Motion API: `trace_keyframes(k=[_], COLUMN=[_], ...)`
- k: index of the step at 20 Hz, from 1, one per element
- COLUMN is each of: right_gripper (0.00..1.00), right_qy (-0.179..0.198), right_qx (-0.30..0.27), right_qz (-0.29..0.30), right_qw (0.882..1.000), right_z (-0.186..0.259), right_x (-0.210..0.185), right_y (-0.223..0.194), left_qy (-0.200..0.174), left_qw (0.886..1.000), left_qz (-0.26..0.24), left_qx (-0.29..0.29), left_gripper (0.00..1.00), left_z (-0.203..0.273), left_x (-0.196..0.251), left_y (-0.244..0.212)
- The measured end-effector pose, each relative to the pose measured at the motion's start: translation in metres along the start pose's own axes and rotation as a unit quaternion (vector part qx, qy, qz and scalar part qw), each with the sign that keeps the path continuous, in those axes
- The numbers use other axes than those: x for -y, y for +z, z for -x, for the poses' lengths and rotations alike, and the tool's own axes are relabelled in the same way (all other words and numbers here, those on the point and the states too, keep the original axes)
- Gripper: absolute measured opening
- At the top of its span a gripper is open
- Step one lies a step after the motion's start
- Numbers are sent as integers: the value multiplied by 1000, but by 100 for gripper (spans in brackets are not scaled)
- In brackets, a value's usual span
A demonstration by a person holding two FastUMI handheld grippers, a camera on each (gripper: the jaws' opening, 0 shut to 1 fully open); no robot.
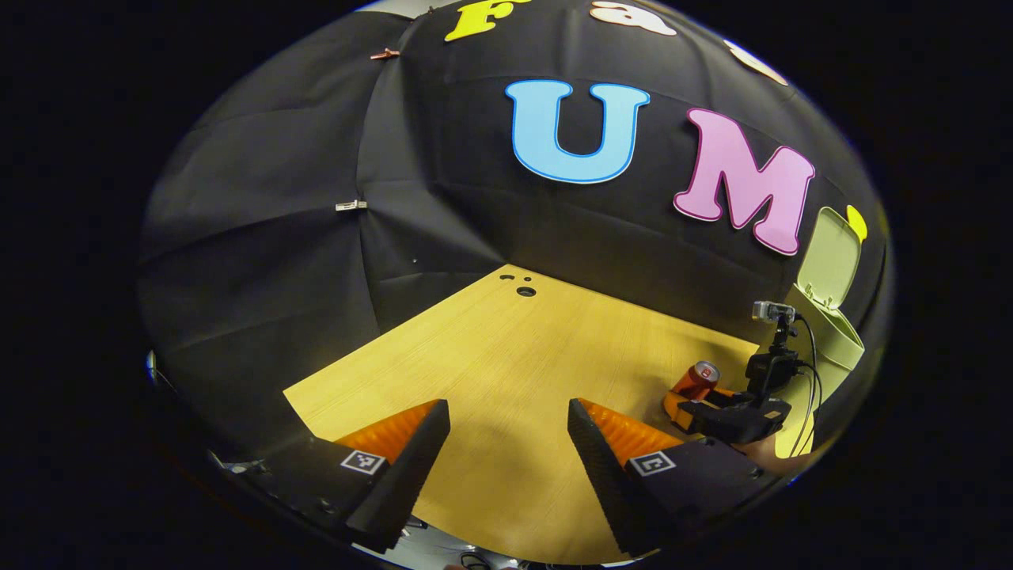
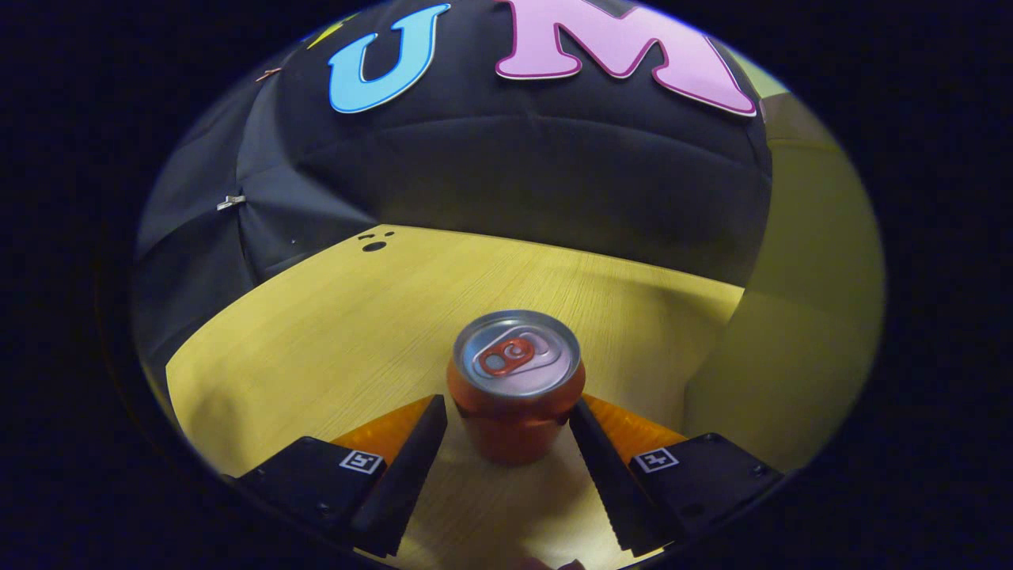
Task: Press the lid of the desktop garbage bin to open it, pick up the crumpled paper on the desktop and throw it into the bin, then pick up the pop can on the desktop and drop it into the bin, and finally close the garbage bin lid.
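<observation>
Right tongs (image 2: pixel 507 431) stand apart around the pop can (image 2: pixel 515 384), which sits upright on the wooden surface (image 2: pixel 316 332) between the two fingers; whether the finger on the view's right touches the can I cannot tell, and the other is clearly off it. Just beyond, toward the surface's right edge, rises the pale green garbage bin (image 2: pixel 799 317). From the left gripper view, the left tongs (image 1: pixel 508 443) hang apart over bare wood, gripping nothing. Farther off, near the surface's back right corner, the bin's lid (image 1: pixel 829 257) stands raised, with the can beside it.
</observation>
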State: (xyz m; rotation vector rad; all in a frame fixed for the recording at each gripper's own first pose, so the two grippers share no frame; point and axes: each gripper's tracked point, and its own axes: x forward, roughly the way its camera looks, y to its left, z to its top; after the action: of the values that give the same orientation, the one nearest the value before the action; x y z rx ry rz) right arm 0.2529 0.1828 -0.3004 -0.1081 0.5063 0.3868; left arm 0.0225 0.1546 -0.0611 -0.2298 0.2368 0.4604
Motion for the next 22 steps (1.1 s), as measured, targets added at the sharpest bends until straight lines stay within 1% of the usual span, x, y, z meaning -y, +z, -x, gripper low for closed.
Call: trace_keyframes(k=[3,4,6,9,11,15,18,20,22], right_gripper=[98,97,82,82,82,82,82,82,82], right_qy=[10,9,13,17,25,24,20,15,7], right_qx=[1,2,8,18,21,32,39,49,62], right_qz=[-5,-2,3,2,2,17,13,18,26], right_qw=[1000,1000,1000,1000,999,999,999,998,998], right_z=[-7,-5,-4,11,29,73,105,130,152], right_x=[-3,-2,-4,-8,-12,-18,-22,-23,-22], right_y=[4,7,14,30,38,59,81,99,122], left_qy=[-1,-3,-7,-21,-32,-60,-78,-106,-125], left_qw=[1000,1000,1000,1000,999,998,997,994,992], left_qz=[-4,-7,-12,-16,-20,-25,-26,-21,-30], left_qx=[5,3,-1,-3,-2,3,3,10,16], left_gripper=[96,96,96,96,96,96,96,96,96], left_z=[-2,-1,1,0,-1,1,7,15,19], left_x=[-1,2,9,16,21,33,38,48,50], left_y=[1,-1,-4,-5,-5,-3,-6,-2,-1])
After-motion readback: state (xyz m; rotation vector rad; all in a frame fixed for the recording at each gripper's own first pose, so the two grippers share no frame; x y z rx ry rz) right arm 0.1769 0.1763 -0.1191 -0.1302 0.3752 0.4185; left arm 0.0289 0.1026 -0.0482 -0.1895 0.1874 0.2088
